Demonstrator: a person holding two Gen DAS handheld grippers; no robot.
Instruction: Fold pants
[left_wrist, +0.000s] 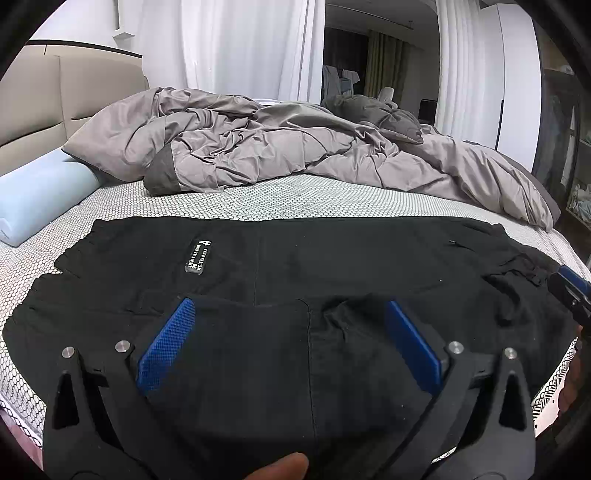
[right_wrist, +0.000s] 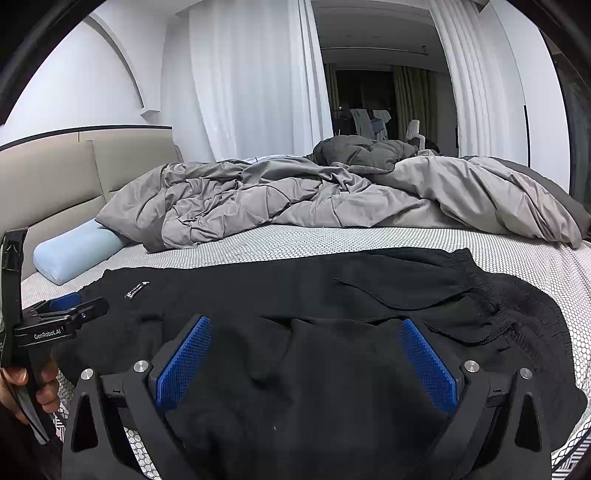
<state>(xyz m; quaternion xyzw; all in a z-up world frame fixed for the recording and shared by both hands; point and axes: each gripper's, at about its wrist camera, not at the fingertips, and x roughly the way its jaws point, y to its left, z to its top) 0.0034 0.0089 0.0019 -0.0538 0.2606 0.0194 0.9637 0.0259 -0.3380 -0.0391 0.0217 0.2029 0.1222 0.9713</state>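
Note:
Black pants (left_wrist: 332, 266) lie spread sideways across the near part of the bed, with a small white-lettered label (left_wrist: 198, 256) on the left part and the elastic waistband (right_wrist: 491, 295) at the right. My left gripper (left_wrist: 291, 306) is open, its blue pads wide apart just above the near folded edge of the pants. My right gripper (right_wrist: 306, 323) is open too, its pads wide apart over the near fabric by the waistband. The left gripper also shows at the left edge of the right wrist view (right_wrist: 70, 310), and the right gripper at the right edge of the left wrist view (left_wrist: 569, 288).
The bed has a white honeycomb-patterned sheet (left_wrist: 295, 195). A rumpled grey duvet (left_wrist: 277, 147) fills the far half. A light blue pillow (left_wrist: 37, 199) lies at the left by the beige headboard (left_wrist: 44, 107). White curtains and a dark doorway are behind.

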